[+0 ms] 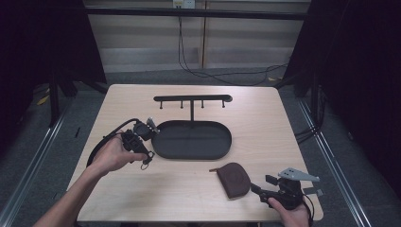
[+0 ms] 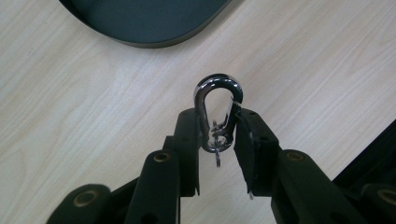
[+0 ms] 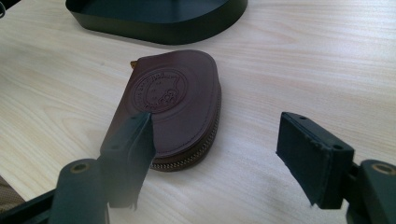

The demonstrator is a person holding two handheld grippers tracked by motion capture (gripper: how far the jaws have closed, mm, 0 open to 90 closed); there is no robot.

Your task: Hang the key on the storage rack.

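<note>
A chrome snap hook (image 2: pixel 217 114) with a small ring at its base sits pinched between the jaws of my left gripper (image 2: pixel 217 133), held above the wood just left of the black oval tray (image 1: pixel 163 147). In the high view that left gripper (image 1: pixel 145 158) points down and right, with the snap hook (image 1: pixel 146 160) hanging at its tip. A brown leather zip pouch (image 3: pixel 175 105) with an embossed round stamp lies flat in front of my right gripper (image 3: pixel 222 149), which stands open, its left finger (image 3: pixel 128 149) over the pouch's near edge. The pouch (image 1: pixel 234 178) and right gripper (image 1: pixel 260 187) are at the table's front right.
The tray carries a black stand with a hook rail (image 1: pixel 193 99) across its top. A black cable (image 1: pixel 106 142) loops from the left gripper. The tray's dark rim (image 3: pixel 159 30) lies beyond the pouch. Table edges run close to both hands at the front.
</note>
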